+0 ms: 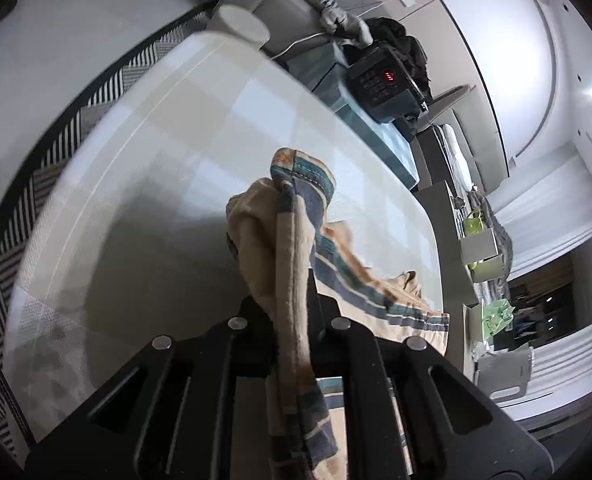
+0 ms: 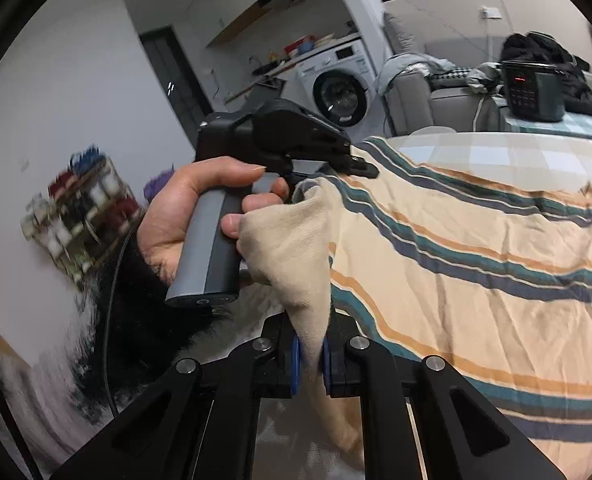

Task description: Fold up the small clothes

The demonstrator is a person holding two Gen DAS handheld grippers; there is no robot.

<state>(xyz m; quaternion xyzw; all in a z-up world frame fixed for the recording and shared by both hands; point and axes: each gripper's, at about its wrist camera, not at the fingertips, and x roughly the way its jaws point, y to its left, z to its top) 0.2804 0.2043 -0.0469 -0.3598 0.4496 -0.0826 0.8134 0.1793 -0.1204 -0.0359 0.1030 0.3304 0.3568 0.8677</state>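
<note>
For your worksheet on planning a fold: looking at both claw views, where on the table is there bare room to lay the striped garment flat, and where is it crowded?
Bare room: the pale checked table between the lifted striped garment, held by the left claw, and the patterned rug. Crowded: the far side, by the black cooker. The right claw also grips the garment.

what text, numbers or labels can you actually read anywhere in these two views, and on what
Nothing can be read as text.
Black cooker: red lit display and button panel, digits too small and blurred to read.
Washing machine: front panel markings too small to read.
Striped garment, clamped by the left gripper and right gripper: stripes only, no visible print or tag.
</note>
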